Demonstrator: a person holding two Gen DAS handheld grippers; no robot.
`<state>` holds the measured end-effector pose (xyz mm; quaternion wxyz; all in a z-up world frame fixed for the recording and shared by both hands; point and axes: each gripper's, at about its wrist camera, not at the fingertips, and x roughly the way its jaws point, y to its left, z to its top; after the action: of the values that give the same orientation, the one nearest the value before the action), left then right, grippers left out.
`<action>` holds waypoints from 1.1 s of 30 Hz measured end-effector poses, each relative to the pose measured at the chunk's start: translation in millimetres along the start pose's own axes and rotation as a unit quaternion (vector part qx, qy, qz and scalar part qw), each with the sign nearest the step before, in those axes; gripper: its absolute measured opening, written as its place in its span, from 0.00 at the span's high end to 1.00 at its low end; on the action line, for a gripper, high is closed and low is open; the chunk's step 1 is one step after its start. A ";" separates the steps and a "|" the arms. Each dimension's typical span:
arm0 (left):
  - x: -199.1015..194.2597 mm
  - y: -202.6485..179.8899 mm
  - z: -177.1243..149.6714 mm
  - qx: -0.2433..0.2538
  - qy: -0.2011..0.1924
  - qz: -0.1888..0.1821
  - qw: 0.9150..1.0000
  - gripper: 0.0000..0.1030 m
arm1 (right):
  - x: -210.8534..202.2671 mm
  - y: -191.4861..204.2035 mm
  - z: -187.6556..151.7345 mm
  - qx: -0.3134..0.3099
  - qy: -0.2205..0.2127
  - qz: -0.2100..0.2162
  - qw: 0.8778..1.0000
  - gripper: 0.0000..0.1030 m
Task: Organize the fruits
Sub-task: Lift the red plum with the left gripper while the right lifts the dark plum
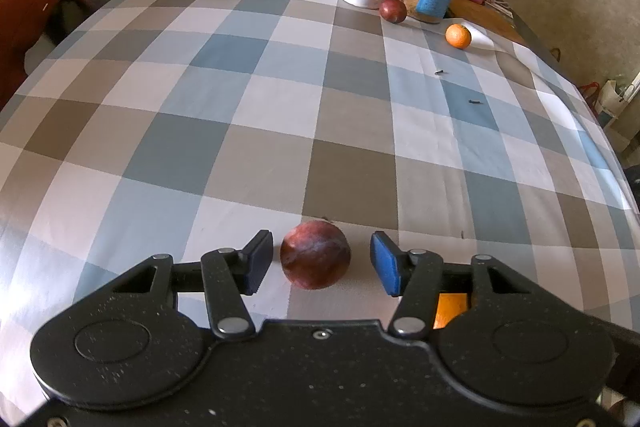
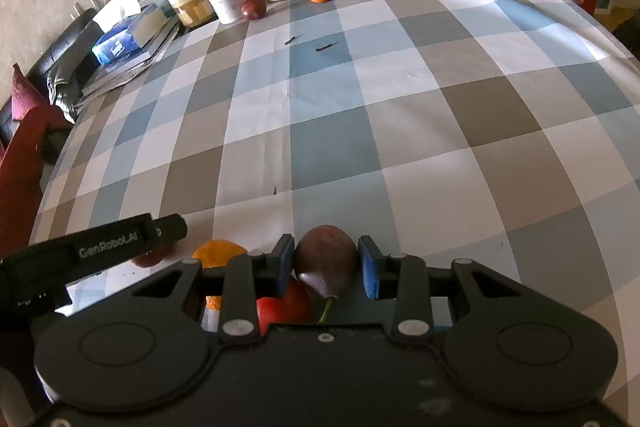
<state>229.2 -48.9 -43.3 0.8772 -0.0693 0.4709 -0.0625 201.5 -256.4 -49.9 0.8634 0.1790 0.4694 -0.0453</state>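
two grippers low over the checked tablecloth (image 1: 280, 107). left gripper (image 1: 316, 263) open, reddish plum (image 1: 315, 255) on the cloth between its pads w/ gaps both sides, not gripped. right gripper (image 2: 326, 263) part open around a dark plum (image 2: 326, 257), left pad touching, slim gap on the right; can't tell if it's held. red fruit (image 2: 284, 307) & orange (image 2: 218, 253) lie just beside it. far end: another plum (image 1: 393, 10) & small orange (image 1: 458, 35) near jars

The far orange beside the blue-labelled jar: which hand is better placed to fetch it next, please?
Probably left: the left gripper is open, gripping nothing, while the right gripper is clamped on a dark fruit.
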 end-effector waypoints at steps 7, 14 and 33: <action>-1.2 0.2 -0.8 -0.001 -0.001 0.004 1.000 0.44 | -11.0 -8.6 2.4 0.030 -0.035 0.011 0.999 0.65; -2.8 -1.1 -2.9 0.002 -0.004 0.007 1.000 0.57 | -10.7 -7.2 1.8 0.028 -0.038 0.007 0.999 0.65; -5.2 -8.7 -6.9 0.023 -0.028 0.051 0.998 0.57 | -10.9 4.2 -5.5 -0.011 -0.062 -0.038 0.997 0.65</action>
<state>220.2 -56.9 -41.2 0.8934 -0.0268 0.4477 -0.0265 192.1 -251.5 -42.5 0.8903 0.1489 0.4222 -0.0838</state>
